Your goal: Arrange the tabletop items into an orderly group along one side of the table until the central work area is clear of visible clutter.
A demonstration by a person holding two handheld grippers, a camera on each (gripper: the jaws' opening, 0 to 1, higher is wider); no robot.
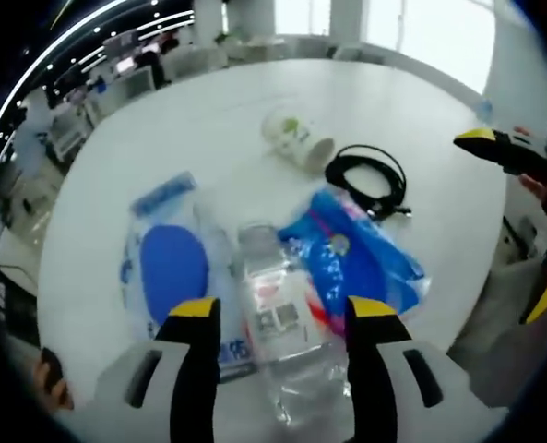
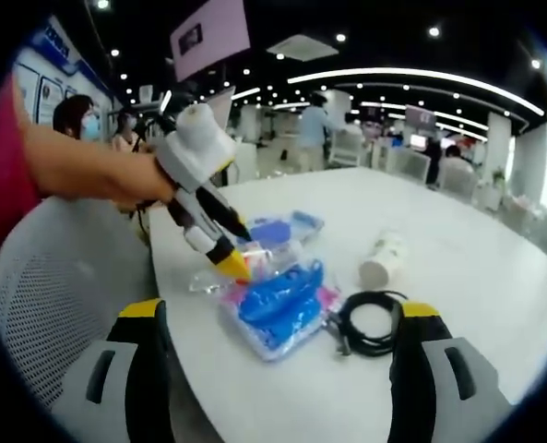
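In the left gripper view, the left gripper (image 1: 282, 314) pointed down at the white table (image 1: 208, 120), its two yellow-tipped jaws spread wide. Between the jaws lay a clear plastic bottle (image 1: 275, 305) on its side, not visibly pinched by either jaw. Just outside the left jaw lay a clear pouch with a blue oval (image 1: 167, 263). Just beyond the right jaw lay a blue packet (image 1: 361, 254), partly under the bottle. Farther ahead and to the right of the gripper a coiled black cable (image 1: 370, 180) rested near the packet's far edge, and beyond it a white cup (image 1: 296, 138) lay tipped on its side. At the right edge the right gripper (image 1: 504, 152) showed a yellow tip, held off the table's rim.

In the right gripper view, the right gripper (image 2: 278, 323) stood with its jaws wide apart and nothing between them, hovering over the near edge of the table (image 2: 494, 277). Ahead and to the left, a person's bare forearm and hand (image 2: 116, 180) reached in from the left, holding the left gripper (image 2: 227, 258) angled steeply downward, its tips at the bottle (image 2: 255, 263) and the pouch (image 2: 278, 231). The blue packet (image 2: 278, 305) lay straight ahead of the right gripper, the cable (image 2: 370, 323) just inside its right jaw, and the cup (image 2: 384, 258) beyond the cable. A grey mesh chair (image 2: 52, 286) stood left of the left jaw.
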